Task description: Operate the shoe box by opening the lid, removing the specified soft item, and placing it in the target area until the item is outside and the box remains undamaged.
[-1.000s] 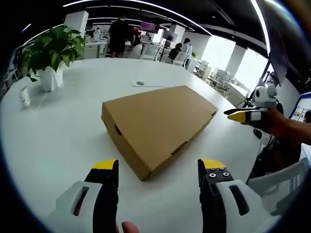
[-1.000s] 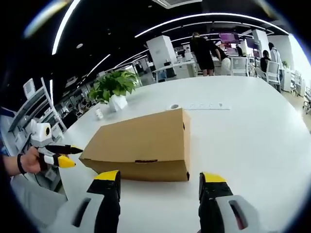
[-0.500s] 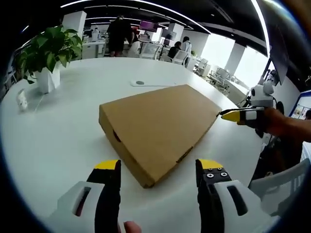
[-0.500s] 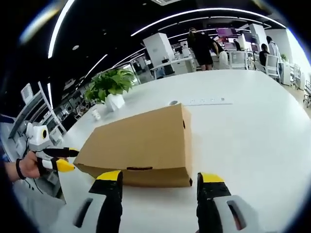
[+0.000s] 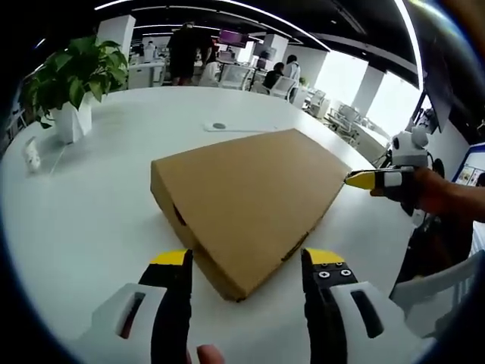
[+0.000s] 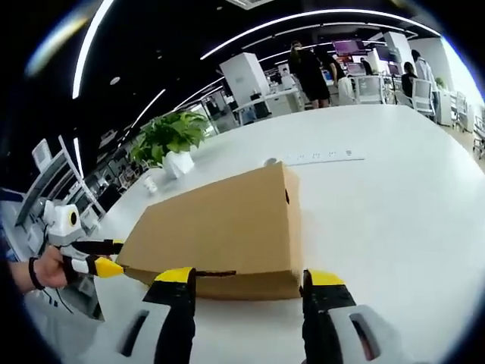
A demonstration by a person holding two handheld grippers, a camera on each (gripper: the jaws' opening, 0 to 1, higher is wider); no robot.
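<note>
Two tongs on the job, both with jaws wide and nothing held. Left tongs look at the shoe box corner-on: nearest corner sits at 12 o'clock just past the tips, long axis running off toward 1 o'clock, lid shut and flat. Right tongs face one long side wall square-on; the shoe box fills 12 o'clock just beyond the tips, with a thin slot line in the wall between them, long axis lying across from 9 to 3. From the left gripper view the right tongs sit at 3 o'clock, beside the far long edge; from the right gripper view the left tongs sit at 9 o'clock, off the box's end. My read: right side is better lined up to lift the lid edge, left can brace the corner; whether either touches the cardboard I can't tell. Soft item is inside, hidden. Surface is a big white round-edged top, bare around the box; potted plant at 10 o'clock, small round disc beyond the box. Room is an open office, dark ceiling with light strips, people standing far back
</note>
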